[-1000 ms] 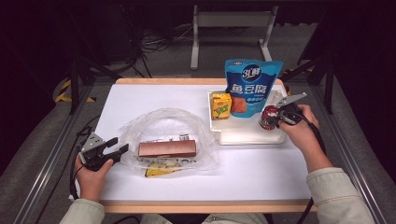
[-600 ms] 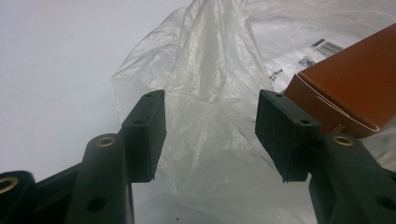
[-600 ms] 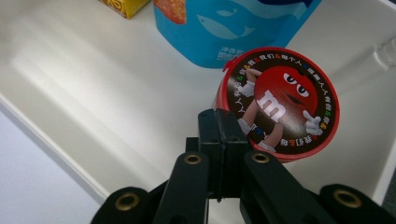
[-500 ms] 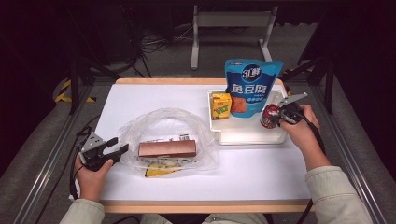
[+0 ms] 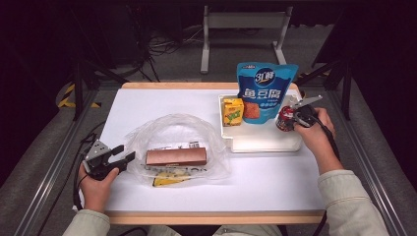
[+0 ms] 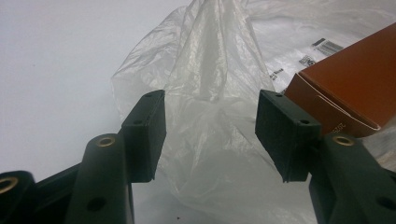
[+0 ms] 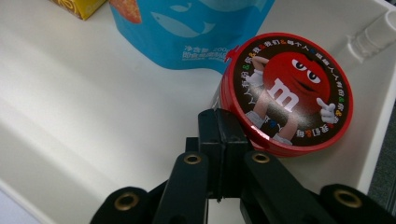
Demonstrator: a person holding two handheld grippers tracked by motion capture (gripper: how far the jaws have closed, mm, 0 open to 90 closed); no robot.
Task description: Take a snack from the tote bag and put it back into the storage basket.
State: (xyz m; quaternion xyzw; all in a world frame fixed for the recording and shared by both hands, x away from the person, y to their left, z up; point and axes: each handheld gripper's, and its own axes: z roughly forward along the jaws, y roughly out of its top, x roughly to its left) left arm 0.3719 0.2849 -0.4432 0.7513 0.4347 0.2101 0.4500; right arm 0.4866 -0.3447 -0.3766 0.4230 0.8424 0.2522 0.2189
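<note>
Right claw (image 7: 219,135), its jaws pressed together with nothing between them, rests its tip against the side of the red candy tin (image 7: 287,91) in the white tray (image 5: 260,142), probably to nudge it or to line up a grasp. Left claw (image 6: 210,126) stands wide around a fold of the clear plastic bag (image 6: 210,70), apparently to hold its mouth open. Beyond it lies a brown box (image 6: 355,88), cut off by the frame; the bag blurs what lies beneath.

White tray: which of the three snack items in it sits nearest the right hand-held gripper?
The round red M&M's tin, at the white tray's right end, directly by the right hand-held gripper. The blue fish-tofu pouch and yellow drink carton stand farther left.
</note>
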